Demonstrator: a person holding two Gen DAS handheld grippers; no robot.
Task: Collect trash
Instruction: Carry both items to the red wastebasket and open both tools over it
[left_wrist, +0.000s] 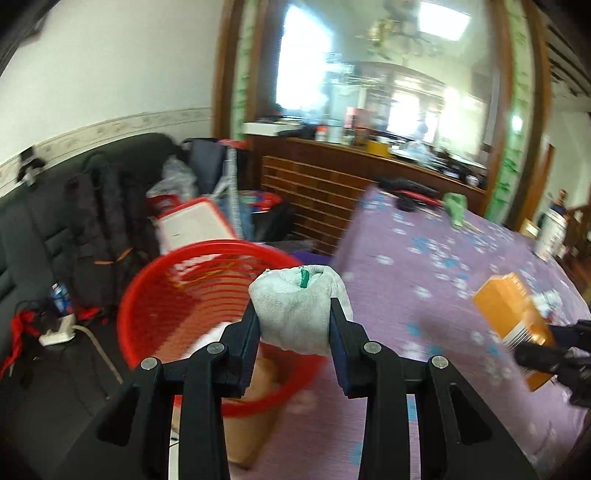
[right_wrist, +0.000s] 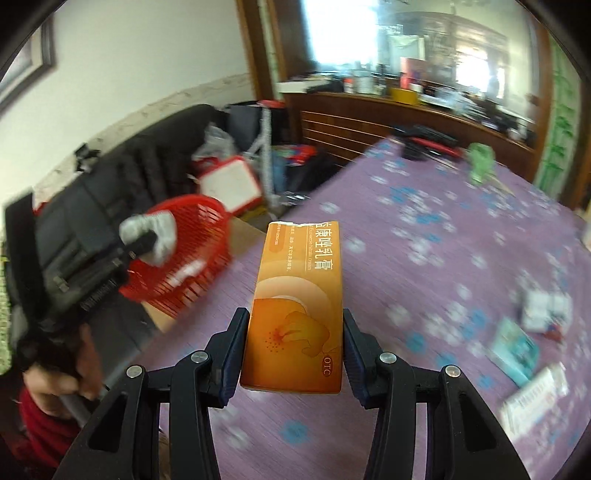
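Observation:
My left gripper (left_wrist: 293, 314) is shut on a crumpled white cloth wad (left_wrist: 295, 310) with a green mark on top. It hovers at the near rim of a red plastic basket (left_wrist: 192, 295) that stands left of the table. In the right wrist view that same left gripper (right_wrist: 147, 242) and white wad (right_wrist: 155, 232) show in front of the red basket (right_wrist: 192, 254). My right gripper (right_wrist: 295, 339) is shut on an orange medicine carton (right_wrist: 299, 306), held above the purple flowered tablecloth (right_wrist: 424, 258). The orange carton (left_wrist: 513, 317) also shows at the right of the left wrist view.
Small boxes and packets (right_wrist: 532, 343) lie at the table's right. A green object (right_wrist: 480, 162) and black-and-red items (right_wrist: 424, 146) sit at the far end. A cardboard box (left_wrist: 255, 406) stands under the basket. A dark sofa (left_wrist: 55, 229) piled with bags lies left; a wooden counter (left_wrist: 351, 177) stands behind.

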